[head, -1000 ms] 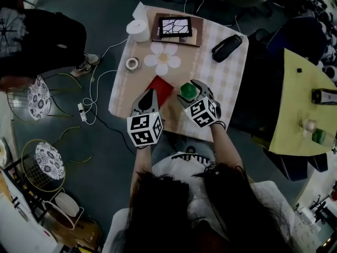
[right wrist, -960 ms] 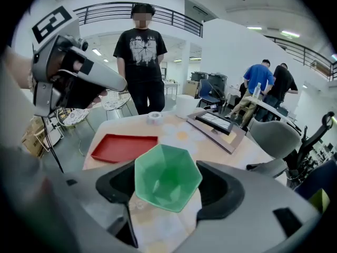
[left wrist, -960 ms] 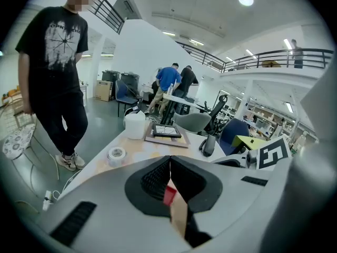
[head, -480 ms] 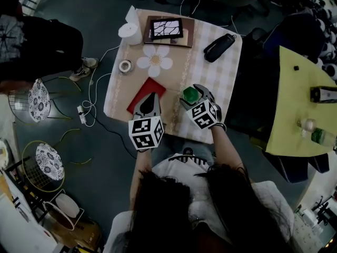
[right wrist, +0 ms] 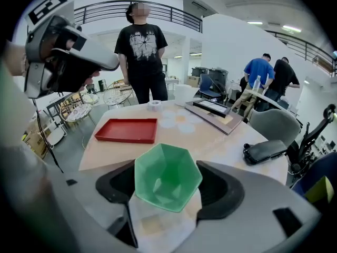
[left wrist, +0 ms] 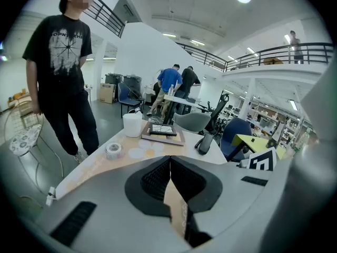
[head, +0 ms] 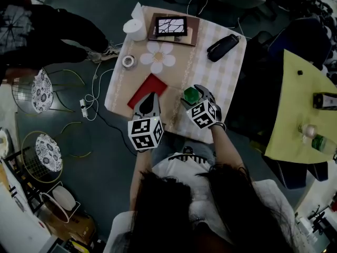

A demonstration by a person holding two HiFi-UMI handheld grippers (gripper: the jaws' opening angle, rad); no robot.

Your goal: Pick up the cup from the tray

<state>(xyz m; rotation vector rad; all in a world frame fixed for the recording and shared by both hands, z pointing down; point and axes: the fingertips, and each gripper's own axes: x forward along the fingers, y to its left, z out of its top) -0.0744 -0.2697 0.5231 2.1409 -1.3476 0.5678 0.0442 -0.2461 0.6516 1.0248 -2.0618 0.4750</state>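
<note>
The right claw [right wrist: 167,187] clamps a green cup [right wrist: 167,174] between its 2 pads, which stand wide apart. The cup is translucent plastic with flat facets and an angular, many-sided rim, its open mouth facing the camera. It is clear of the red tray [right wrist: 126,130], which lies off to the left on the surface [right wrist: 216,136]. The left claw [left wrist: 169,179] is pinched together, pads meeting.
</note>
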